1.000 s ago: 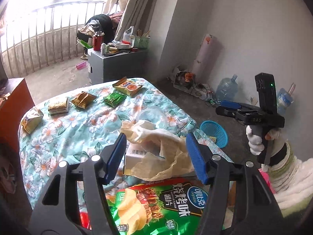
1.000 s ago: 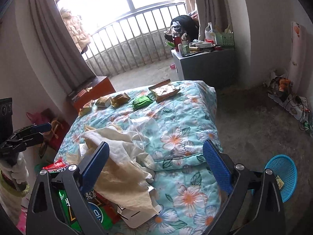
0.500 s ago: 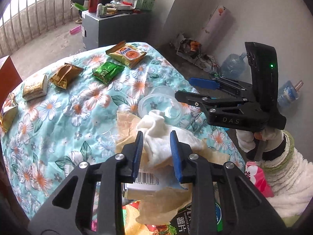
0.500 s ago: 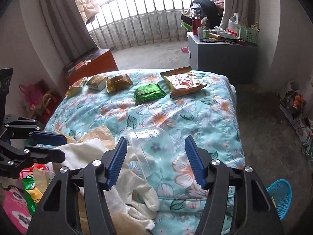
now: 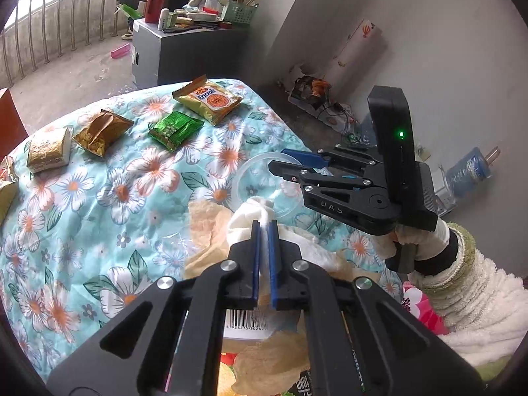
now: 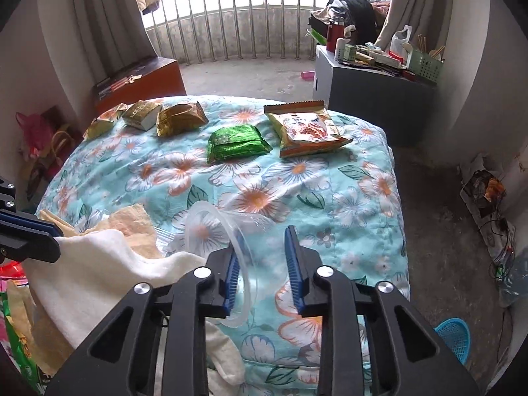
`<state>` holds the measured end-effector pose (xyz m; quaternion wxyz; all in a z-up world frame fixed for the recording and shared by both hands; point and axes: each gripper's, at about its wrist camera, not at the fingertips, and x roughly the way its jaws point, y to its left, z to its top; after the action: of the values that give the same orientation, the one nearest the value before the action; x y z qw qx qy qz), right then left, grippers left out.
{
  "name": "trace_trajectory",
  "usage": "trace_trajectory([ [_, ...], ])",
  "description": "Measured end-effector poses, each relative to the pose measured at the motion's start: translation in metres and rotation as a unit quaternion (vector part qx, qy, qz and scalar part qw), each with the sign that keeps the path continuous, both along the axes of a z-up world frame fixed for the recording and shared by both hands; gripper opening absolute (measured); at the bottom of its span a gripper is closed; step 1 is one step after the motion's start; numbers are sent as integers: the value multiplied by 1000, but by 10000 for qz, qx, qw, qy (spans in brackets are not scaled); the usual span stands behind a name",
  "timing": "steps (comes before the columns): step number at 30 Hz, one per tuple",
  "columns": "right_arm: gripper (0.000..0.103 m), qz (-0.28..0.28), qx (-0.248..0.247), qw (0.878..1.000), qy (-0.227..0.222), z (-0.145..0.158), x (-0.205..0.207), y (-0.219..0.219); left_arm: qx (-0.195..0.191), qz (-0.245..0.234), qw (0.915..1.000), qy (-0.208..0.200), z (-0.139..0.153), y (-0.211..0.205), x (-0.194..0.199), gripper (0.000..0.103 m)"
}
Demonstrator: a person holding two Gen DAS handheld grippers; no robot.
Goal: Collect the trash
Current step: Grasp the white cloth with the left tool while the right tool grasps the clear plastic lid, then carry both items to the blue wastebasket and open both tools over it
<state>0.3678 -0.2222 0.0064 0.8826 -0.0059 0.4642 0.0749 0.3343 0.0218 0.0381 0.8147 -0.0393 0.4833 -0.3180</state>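
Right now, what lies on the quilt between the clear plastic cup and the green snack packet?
Nothing: in the right wrist view, only bare floral quilt separates the clear plastic cup from the green snack packet.

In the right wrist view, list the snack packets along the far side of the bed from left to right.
Crumpled gold wrapper → gold box-shaped pack → gold foil packet → green packet → orange-and-gold snack bag.
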Motion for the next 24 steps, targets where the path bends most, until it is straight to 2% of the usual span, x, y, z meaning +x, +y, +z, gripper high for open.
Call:
trace_trajectory([
  [1, 10, -66, 76, 9999, 28, 0, 0, -5, -79, 26, 9999, -91, 4, 2, -2, 3],
  [4, 6, -284, 186, 9994, 26, 0, -1, -17, -329, 94, 9989, -324, 18, 6, -6, 3],
  [9, 6, -522, 377, 9979, -76, 7, -8, -32, -735, 166, 9949, -671, 38, 13, -12, 3],
  [13, 6, -631, 434, 9969, -194, 16, -15, -38, -1040, 174, 9878, -1145, 61, 20, -26, 3],
  [18, 6, -752, 453, 9956, -317, 24, -23, -46, -1152, 41, 9761, -1840, 95, 21, -51, 3],
  [24, 6, -912, 565, 9930, -499, 40, -37, -59, -1225, 133, 9652, -2306, 126, 25, -71, 3],
])
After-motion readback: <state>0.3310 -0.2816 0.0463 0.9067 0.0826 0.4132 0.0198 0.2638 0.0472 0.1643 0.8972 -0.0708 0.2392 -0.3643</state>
